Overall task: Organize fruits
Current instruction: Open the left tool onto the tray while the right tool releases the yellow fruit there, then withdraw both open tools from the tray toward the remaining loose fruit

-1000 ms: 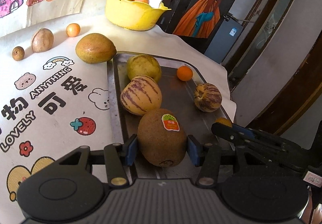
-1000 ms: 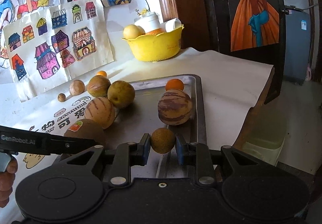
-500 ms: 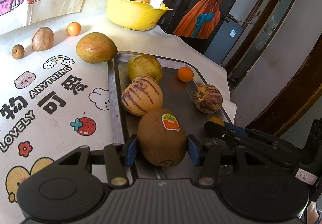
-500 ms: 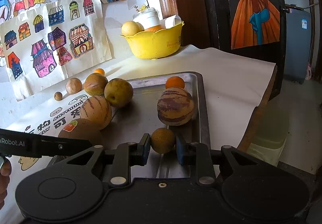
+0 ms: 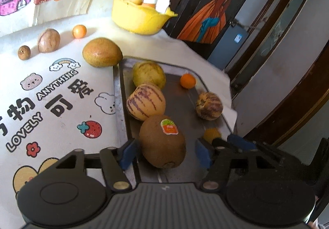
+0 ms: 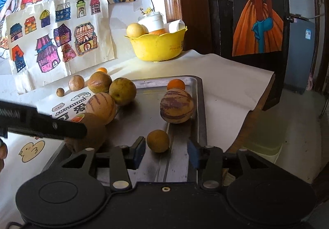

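Two fruits sit freed between your jaws, both already down on the metal tray [image 5: 120, 93]. Your left gripper [image 5: 165, 153] has just been opening: its blue pads stand clear on either side of the brown kiwi [image 5: 162, 142], which lies straight ahead with its long axis running roughly along the way the fingers point, sticker up. Your right gripper [image 6: 166, 151] has likewise just been opening, and the small round brown fruit [image 6: 158, 140] rests between its pads, nearer the left one, with a gap on each side. Each fruit is nearest the hand that stands over it, so I judge that backing out straight along the fingers is the safe way to leave them unrolled.

Beyond the kiwi, two striped melons [image 5: 146, 102] [image 5: 209, 105], a yellow-green fruit [image 5: 148, 74] and a small orange [image 5: 187, 81] share the tray. Off its left edge, on the printed white cloth [image 5: 61, 105], four fruits wait: a mango-like fruit [image 5: 101, 52] touching the tray's corner, then a tan fruit, a tiny brown one and another small orange. A yellow bowl [image 5: 137, 18] stands at the back beneath drawings on the wall; a doorway opens on the right.
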### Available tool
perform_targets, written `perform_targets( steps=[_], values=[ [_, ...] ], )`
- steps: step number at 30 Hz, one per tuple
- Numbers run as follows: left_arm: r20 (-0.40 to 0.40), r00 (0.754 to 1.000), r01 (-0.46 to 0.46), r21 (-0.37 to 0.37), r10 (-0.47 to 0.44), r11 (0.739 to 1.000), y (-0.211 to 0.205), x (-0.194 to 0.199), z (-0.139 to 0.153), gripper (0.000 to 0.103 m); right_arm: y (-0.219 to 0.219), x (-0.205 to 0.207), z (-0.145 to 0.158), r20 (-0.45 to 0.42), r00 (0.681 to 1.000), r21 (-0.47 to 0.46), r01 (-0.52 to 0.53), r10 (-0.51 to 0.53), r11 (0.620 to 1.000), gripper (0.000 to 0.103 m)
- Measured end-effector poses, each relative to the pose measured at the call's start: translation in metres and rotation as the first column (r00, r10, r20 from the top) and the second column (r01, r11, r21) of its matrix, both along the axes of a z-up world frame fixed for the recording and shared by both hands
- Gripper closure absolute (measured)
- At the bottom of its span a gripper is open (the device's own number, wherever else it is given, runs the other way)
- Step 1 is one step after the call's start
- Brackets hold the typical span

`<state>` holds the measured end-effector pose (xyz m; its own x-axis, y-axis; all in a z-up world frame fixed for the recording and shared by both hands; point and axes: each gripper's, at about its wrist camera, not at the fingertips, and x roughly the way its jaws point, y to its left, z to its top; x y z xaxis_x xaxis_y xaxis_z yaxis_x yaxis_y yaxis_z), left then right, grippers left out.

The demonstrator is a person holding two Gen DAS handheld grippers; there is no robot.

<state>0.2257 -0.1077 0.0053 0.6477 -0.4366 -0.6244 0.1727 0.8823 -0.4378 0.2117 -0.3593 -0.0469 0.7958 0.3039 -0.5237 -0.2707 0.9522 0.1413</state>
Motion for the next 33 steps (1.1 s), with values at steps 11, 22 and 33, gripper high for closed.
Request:
perform_targets(
  steps=[11,22,33],
  values=[
    [0.102,0.992,-0.075,0.048,0.070,0.996,0.025,-0.035,0.009,0.002,0.004,-0.038,0.017,0.032,0.999,-0.007,-0.023,0.023,1.000,0.018],
    [0.102,0.991,-0.105,0.154,0.090,0.982,0.050,-0.068,0.003,0.001,0.025,-0.071,0.018,-0.026,0.997,-0.019,-0.067,0.066,0.998,0.001],
    [0.065,0.985,-0.168,0.195,0.158,0.966,0.086,-0.100,-0.003,0.001,0.050,-0.098,0.015,-0.099,0.988,0.015,-0.115,0.116,0.993,0.001]
  ],
)
